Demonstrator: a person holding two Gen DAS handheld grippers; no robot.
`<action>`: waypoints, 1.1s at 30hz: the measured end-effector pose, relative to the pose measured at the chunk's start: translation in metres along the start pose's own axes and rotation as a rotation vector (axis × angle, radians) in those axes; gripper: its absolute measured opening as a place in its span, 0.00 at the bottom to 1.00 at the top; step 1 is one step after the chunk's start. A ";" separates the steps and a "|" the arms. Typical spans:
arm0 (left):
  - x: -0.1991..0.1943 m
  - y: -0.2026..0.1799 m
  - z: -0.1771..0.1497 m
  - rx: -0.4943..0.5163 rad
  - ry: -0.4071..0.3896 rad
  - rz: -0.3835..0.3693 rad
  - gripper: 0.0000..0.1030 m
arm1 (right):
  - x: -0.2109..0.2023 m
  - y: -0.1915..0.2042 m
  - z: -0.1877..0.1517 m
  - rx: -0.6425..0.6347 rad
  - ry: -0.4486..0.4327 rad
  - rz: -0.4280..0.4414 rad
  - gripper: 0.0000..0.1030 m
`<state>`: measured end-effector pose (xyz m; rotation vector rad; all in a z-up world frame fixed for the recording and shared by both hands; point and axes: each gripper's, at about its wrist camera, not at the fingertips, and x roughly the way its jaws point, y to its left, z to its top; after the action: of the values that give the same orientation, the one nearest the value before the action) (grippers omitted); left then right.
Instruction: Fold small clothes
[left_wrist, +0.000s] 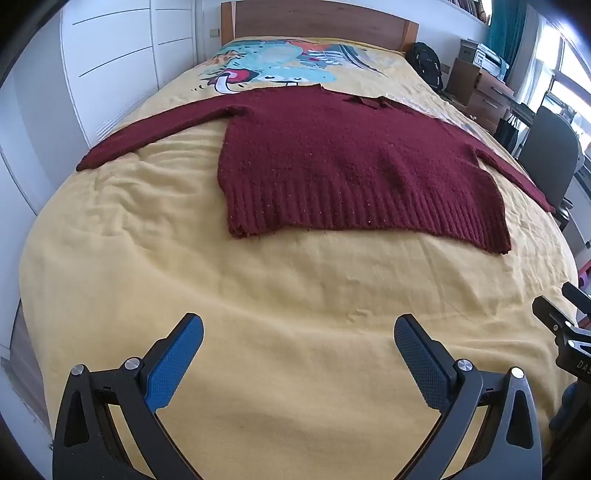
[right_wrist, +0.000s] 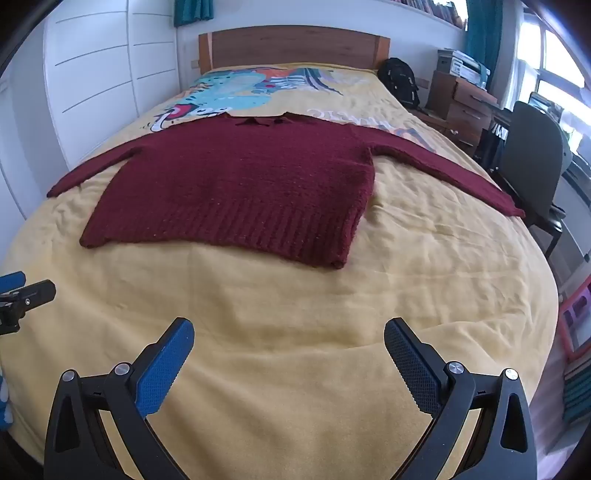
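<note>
A dark red knitted sweater lies flat on the yellow bedspread, collar at the far end, ribbed hem toward me, both sleeves spread out to the sides. It also shows in the right wrist view. My left gripper is open and empty, hovering over bare bedspread well short of the hem. My right gripper is open and empty too, equally short of the hem. The right gripper's body shows at the right edge of the left wrist view.
The bedspread carries a cartoon print near the wooden headboard. White wardrobe doors stand on the left. A black backpack, wooden drawers and a dark office chair stand on the right.
</note>
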<state>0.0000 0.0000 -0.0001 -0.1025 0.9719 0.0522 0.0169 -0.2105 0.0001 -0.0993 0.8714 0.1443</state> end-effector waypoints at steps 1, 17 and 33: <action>0.000 0.000 0.000 -0.002 0.006 -0.002 0.99 | 0.000 0.000 0.000 0.001 -0.001 0.002 1.00; 0.006 0.001 -0.002 -0.008 0.028 -0.003 0.99 | 0.001 -0.004 0.000 0.016 -0.005 -0.001 1.00; 0.004 0.000 -0.004 0.000 0.021 -0.016 0.99 | 0.000 -0.004 0.000 0.020 -0.005 -0.010 1.00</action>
<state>-0.0012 -0.0009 -0.0060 -0.1116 0.9922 0.0364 0.0174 -0.2143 0.0007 -0.0842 0.8674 0.1263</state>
